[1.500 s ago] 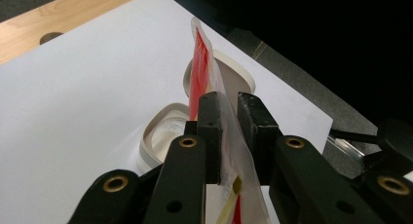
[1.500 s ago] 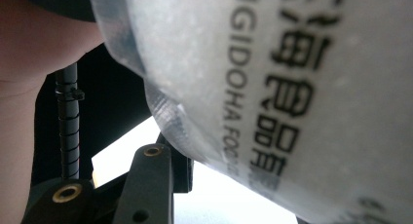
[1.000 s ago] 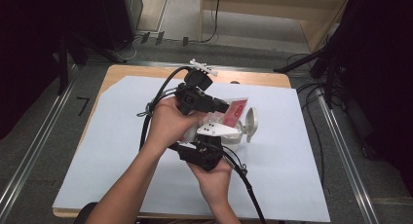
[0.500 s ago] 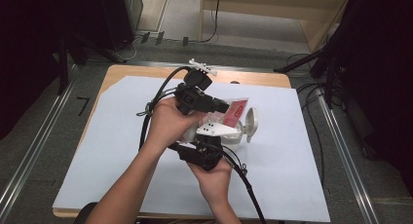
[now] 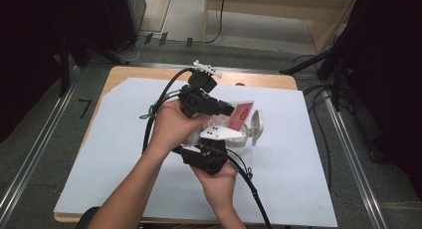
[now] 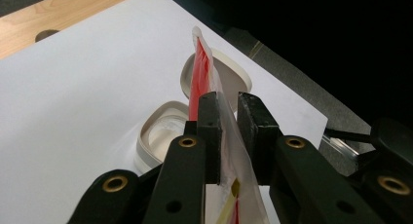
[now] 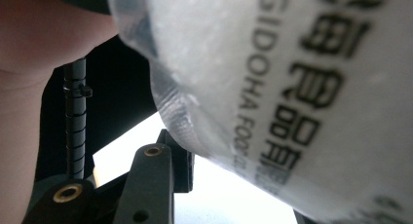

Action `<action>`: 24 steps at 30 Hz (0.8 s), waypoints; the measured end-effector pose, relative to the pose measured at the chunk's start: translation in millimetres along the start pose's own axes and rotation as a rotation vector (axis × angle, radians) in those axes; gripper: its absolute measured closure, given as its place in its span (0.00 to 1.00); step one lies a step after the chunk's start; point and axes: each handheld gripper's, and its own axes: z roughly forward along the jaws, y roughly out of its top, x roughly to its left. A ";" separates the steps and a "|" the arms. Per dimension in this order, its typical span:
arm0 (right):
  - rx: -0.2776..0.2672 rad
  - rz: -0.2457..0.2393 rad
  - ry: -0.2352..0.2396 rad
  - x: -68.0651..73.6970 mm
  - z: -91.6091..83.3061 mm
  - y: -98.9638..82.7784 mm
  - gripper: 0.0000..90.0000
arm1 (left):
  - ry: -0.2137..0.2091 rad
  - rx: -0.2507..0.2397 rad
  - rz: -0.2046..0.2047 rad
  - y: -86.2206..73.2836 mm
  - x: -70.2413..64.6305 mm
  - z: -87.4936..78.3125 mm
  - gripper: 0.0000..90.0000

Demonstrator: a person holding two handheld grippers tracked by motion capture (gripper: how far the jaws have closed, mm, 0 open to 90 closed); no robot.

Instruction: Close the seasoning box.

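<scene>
The red-and-white packet (image 6: 200,70) is standing edge-on between the two black jaws of the left gripper (image 6: 229,136), which are closing narrowly on its clear film; its upper end is projecting past the jaw tips above the open white container (image 6: 160,136) and its lid (image 6: 229,75) on the white sheet (image 5: 298,154). In the right gripper view, the printed white part of the packet (image 7: 292,87) is lying against the right gripper (image 5: 206,157), whose jaws are standing partly apart around it; whether both pads are pressing cannot be told. In the high view, the left hand (image 5: 171,124) is holding its gripper above the container, while the right hand (image 5: 216,181) is reaching in just below.
</scene>
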 end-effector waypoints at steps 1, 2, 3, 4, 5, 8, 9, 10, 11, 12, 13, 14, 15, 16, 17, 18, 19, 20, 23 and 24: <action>0.001 -0.006 -0.006 0.8 0.0 -0.2 0.71 | 0.000 0.007 0.007 0.0 0.2 -0.5 0.89; 0.001 -0.010 -0.006 1.2 0.0 -0.1 0.71 | 0.001 0.006 0.004 0.1 -0.1 -0.7 0.89; 0.000 -0.009 -0.006 1.6 0.1 0.2 0.71 | 0.004 0.003 0.003 0.1 0.0 -1.3 0.89; 0.001 -0.012 -0.006 2.2 0.0 0.6 0.71 | 0.001 -0.003 -0.002 0.0 -0.2 -2.0 0.89; 0.002 -0.011 -0.005 2.7 -0.1 1.1 0.71 | 0.005 0.000 -0.005 0.3 -0.4 -2.5 0.89; 0.005 -0.006 0.010 3.0 0.7 2.0 0.71 | 0.010 0.004 -0.007 0.0 0.5 -3.0 0.89; 0.007 -0.002 0.016 3.1 1.1 2.1 0.71 | 0.011 0.005 -0.008 -0.1 0.6 -3.1 0.89; 0.007 0.003 0.020 3.2 1.4 2.0 0.71 | 0.011 0.005 -0.009 -0.1 0.8 -3.3 0.89; 0.007 0.005 0.021 3.3 1.7 2.1 0.71 | 0.012 0.003 -0.011 -0.2 0.7 -3.5 0.89; 0.007 0.005 0.021 3.3 1.9 2.2 0.71 | 0.012 0.003 -0.011 -0.1 0.8 -3.6 0.89; 0.006 0.006 0.023 3.4 2.1 2.4 0.70 | 0.010 0.003 -0.011 -0.1 1.0 -3.6 0.89; 0.005 0.007 0.021 3.5 2.4 2.4 0.70 | 0.010 0.003 -0.011 -0.1 1.2 -3.5 0.89; 0.005 0.006 0.021 3.4 2.6 2.3 0.70 | 0.008 0.007 -0.008 0.0 1.8 -3.7 0.89; 0.005 0.005 0.021 3.4 2.7 2.2 0.70 | 0.009 0.005 -0.009 -0.1 1.9 -3.5 0.89; 0.006 0.005 0.023 3.3 2.8 2.1 0.70 | 0.011 0.002 -0.011 -0.2 2.0 -3.0 0.89; 0.006 0.006 0.022 3.0 2.9 2.0 0.69 | 0.006 -0.004 -0.010 -0.5 2.3 -2.1 0.89; 0.007 0.007 0.021 2.5 3.2 1.8 0.69 | 0.003 -0.005 -0.009 -0.6 2.4 -1.8 0.89; 0.007 0.004 0.019 2.4 3.0 1.5 0.69 | 0.006 0.002 -0.006 -0.4 2.2 -2.3 0.89; 0.008 0.002 0.014 2.7 2.9 1.5 0.69 | 0.007 0.001 -0.004 -0.5 1.6 -2.6 0.89; 0.008 0.004 0.014 2.9 2.9 1.5 0.69 | 0.009 -0.002 -0.006 -0.6 1.5 -2.4 0.89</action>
